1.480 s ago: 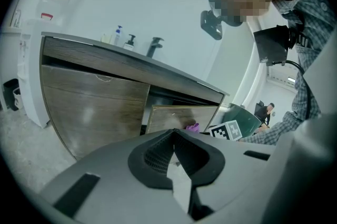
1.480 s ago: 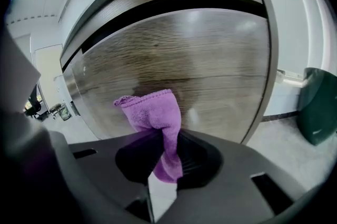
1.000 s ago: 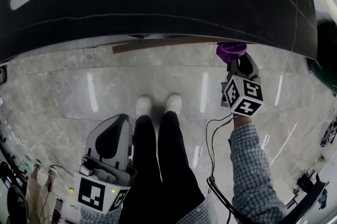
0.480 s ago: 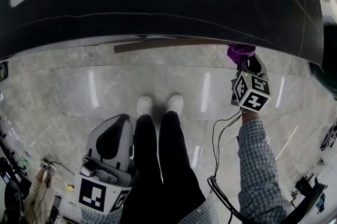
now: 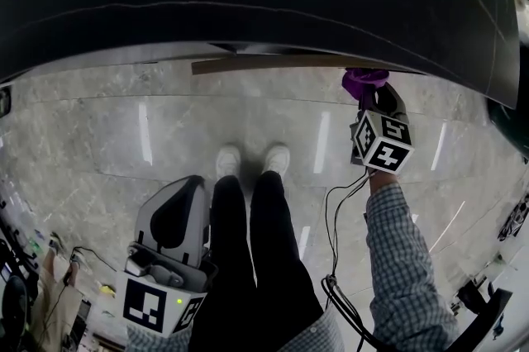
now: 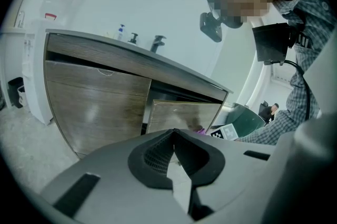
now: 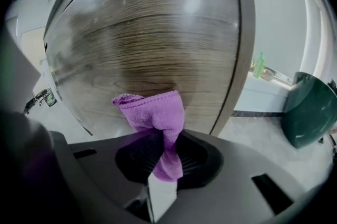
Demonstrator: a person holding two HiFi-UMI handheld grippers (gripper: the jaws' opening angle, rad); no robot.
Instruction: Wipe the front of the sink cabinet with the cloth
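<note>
Right hand-held gripper is clenched on a purple cloth, holding it against the wood-grain cabinet door below the dark worktop. Left hand-held gripper, jaws together and empty, hangs beside the person's legs.

Two grippers, one purple cloth, one sink cabinet, two white shoes
</note>
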